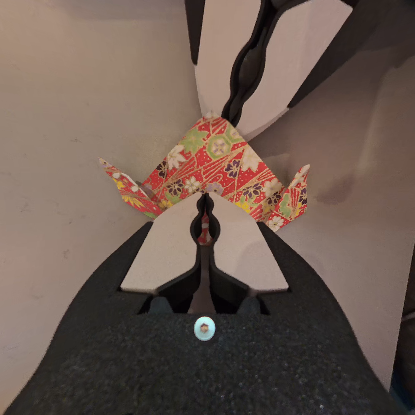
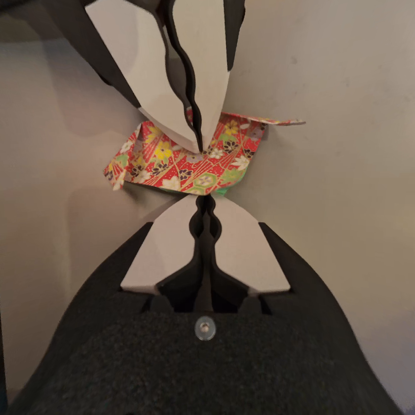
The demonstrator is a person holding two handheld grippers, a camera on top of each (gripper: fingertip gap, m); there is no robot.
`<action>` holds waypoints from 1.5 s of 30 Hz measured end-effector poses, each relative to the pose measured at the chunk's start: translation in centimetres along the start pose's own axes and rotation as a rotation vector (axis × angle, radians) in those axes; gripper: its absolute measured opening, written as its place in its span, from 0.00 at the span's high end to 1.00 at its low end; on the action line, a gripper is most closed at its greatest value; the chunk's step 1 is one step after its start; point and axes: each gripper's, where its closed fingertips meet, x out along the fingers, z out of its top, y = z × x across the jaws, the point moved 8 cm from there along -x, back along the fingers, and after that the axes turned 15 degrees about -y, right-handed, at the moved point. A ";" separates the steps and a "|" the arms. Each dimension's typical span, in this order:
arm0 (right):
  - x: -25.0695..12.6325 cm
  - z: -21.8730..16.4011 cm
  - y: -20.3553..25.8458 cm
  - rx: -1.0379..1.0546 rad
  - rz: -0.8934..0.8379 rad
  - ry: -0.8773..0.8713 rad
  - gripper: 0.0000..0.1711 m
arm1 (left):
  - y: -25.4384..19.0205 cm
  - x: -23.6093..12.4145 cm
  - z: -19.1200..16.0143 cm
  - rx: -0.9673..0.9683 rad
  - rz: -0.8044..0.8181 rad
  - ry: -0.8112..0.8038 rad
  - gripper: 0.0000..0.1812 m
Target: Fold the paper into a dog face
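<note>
The red floral origami paper (image 1: 213, 166) lies on the pale table as a folded triangle, with two ear flaps standing up at its left (image 1: 125, 186) and right (image 1: 296, 190). My left gripper (image 1: 204, 195) is shut, its tips pressing down on the middle of the paper. In the right wrist view it (image 2: 199, 148) comes in from above onto the paper (image 2: 179, 166). My right gripper (image 2: 204, 196) is shut at the paper's pointed corner, which curls up and shows its green underside (image 2: 224, 191). In the left wrist view it (image 1: 231, 121) meets that corner from the far side.
The pale table (image 1: 67, 112) surrounds the paper on all sides, and it also shows in the right wrist view (image 2: 336, 89). A dark edge (image 1: 404, 336) runs down the far right of the left wrist view. Less than 4 cm separates the two grippers' tips.
</note>
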 end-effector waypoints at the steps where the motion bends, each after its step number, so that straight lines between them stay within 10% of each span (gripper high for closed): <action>1: 0.3 0.1 0.0 0.011 0.008 -0.012 1.00 | 0.0 0.0 0.0 -0.002 0.001 -0.002 1.00; 11: 0.7 1.2 0.4 0.022 0.065 -0.097 0.91 | 0.0 0.0 -0.1 -0.009 0.001 -0.008 1.00; 45: 0.2 1.3 1.5 1.039 0.097 -0.354 0.76 | 0.1 -0.1 -0.3 -0.055 -0.004 -0.040 1.00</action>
